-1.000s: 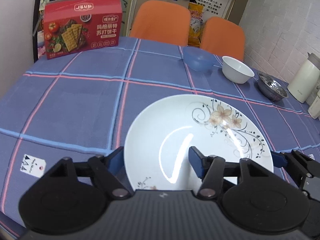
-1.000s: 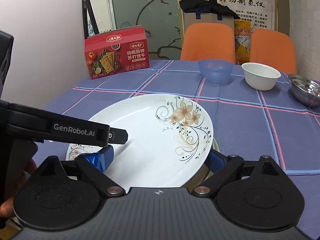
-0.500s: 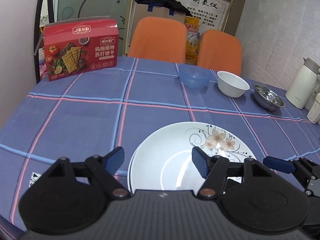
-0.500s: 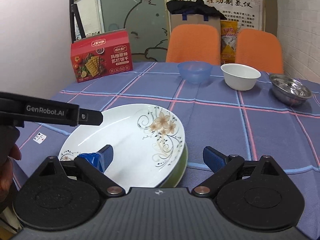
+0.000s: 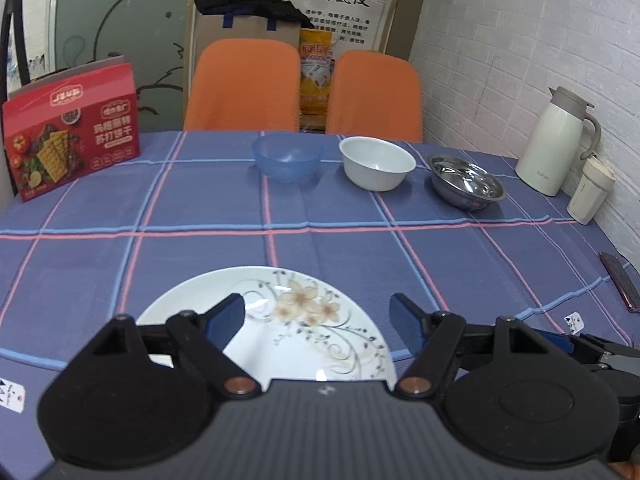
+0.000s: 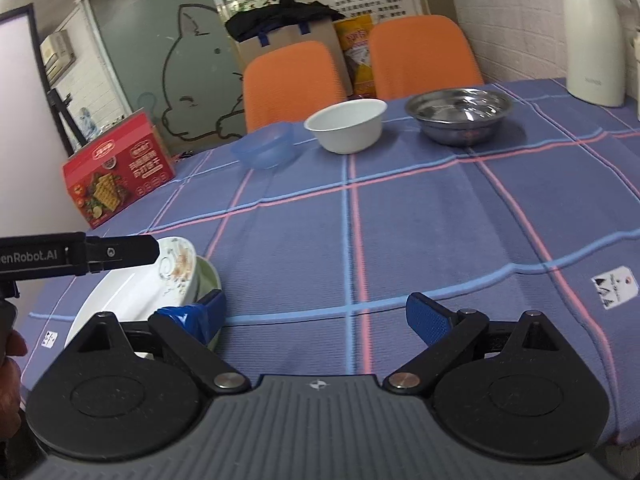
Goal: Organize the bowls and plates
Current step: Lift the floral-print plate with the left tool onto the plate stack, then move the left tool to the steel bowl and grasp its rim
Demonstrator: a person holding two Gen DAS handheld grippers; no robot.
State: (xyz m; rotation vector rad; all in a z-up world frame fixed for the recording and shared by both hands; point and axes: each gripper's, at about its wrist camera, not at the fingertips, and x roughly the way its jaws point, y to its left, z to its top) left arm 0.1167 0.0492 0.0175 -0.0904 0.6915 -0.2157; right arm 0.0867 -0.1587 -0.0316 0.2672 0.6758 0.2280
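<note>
Both grippers hang low over the near edge of the table, pointing across the checked tablecloth [image 5: 340, 216]. The left gripper [image 5: 318, 318] sits just above the flowered plate [image 5: 304, 344], its jaws spread wide and holding nothing; one blue finger overlaps the plate's left half, the other lies beyond its right rim. The right gripper [image 6: 316, 318] is tilted and turned toward the far bowls, jaws equally wide and empty, with bare cloth between them. Its left finger covers part of the plate stack [image 6: 176, 280], where the flowered plate rests on a greenish plate [image 6: 210, 278] of which only a sliver of rim shows. Far across stand the blue bowl [image 5: 286, 157], white bowl [image 5: 376, 163] and steel bowl [image 5: 466, 187] in a row, apart from each other. A fingertip [image 6: 10, 364] shows at the left edge, the rest of the hand cut off.
</note>
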